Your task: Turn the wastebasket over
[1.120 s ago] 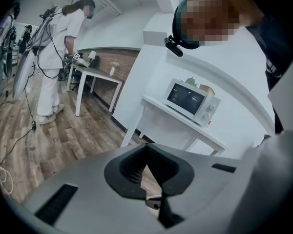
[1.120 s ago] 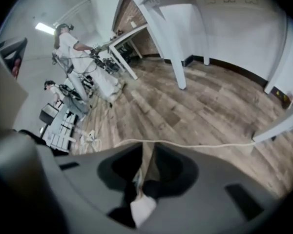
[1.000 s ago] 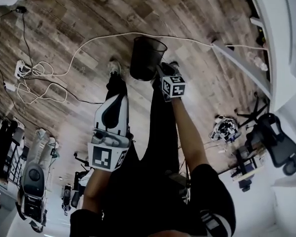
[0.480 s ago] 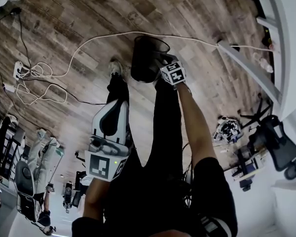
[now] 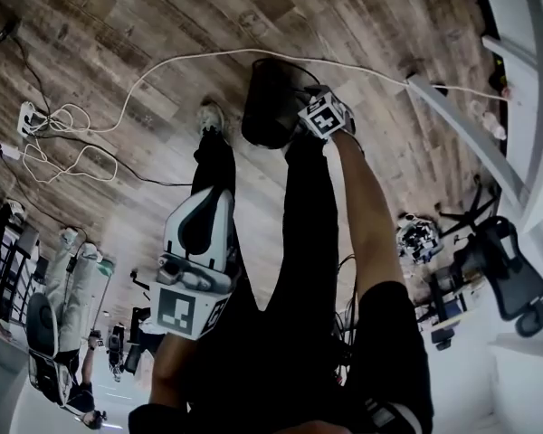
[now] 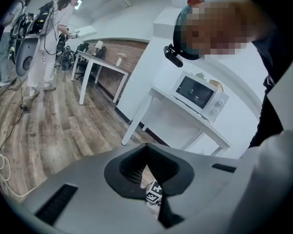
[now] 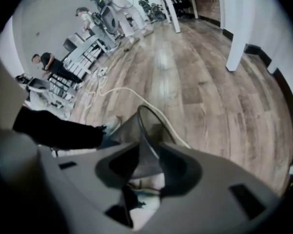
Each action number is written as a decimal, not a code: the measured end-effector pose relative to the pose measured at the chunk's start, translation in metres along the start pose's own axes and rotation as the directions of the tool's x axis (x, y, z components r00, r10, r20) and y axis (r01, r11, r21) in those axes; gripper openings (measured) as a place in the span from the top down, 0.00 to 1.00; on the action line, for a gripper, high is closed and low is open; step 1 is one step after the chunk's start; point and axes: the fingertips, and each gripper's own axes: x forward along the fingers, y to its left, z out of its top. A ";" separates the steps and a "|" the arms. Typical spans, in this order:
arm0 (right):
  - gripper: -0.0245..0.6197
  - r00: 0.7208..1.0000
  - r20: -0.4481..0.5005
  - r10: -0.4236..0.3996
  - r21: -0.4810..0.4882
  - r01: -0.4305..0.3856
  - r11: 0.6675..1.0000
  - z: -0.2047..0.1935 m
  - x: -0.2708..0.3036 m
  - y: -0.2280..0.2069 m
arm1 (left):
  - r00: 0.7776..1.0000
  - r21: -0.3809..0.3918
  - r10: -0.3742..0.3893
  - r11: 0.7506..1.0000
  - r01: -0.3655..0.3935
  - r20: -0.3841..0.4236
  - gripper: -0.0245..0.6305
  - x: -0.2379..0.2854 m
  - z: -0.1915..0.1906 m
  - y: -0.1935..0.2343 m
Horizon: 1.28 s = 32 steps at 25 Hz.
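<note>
Down on the wooden floor [image 5: 163,25], just ahead of the person's pale shoe [image 5: 210,116], the black mesh wastebasket [image 5: 270,107] appears to stand with its open mouth up, not yet turned over. At its rim, on the side toward the right arm, the right claw [image 5: 308,108] points steeply down and straddles the basket's wall. In the right gripper view the thin mesh wall and its rim run up between the two jaws, which have just been opening and stand spread, not pinching it.

The left claw [image 6: 146,147] hangs well apart from the basket, lower in the head view, over the black-trousered left leg. Its jaws are pressed together at the tips with nothing between them, and through the slit below the tips the right claw's marker cube [image 6: 154,195] shows.

A white cable [image 5: 163,66] curves across the boards past the basket's far side, toward a power strip [image 5: 27,116] with coiled leads at the left. Off to the right sits an office chair [image 5: 502,260]. The left gripper view takes in a microwave [image 6: 200,94] on a white worktop [image 6: 162,94].
</note>
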 end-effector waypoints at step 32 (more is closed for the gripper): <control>0.84 0.989 -0.107 0.098 -0.229 -0.121 0.966 0.009 0.033 0.007 | 1.000 -0.059 0.012 0.998 -0.014 -0.023 0.91 -0.006 -0.027 0.018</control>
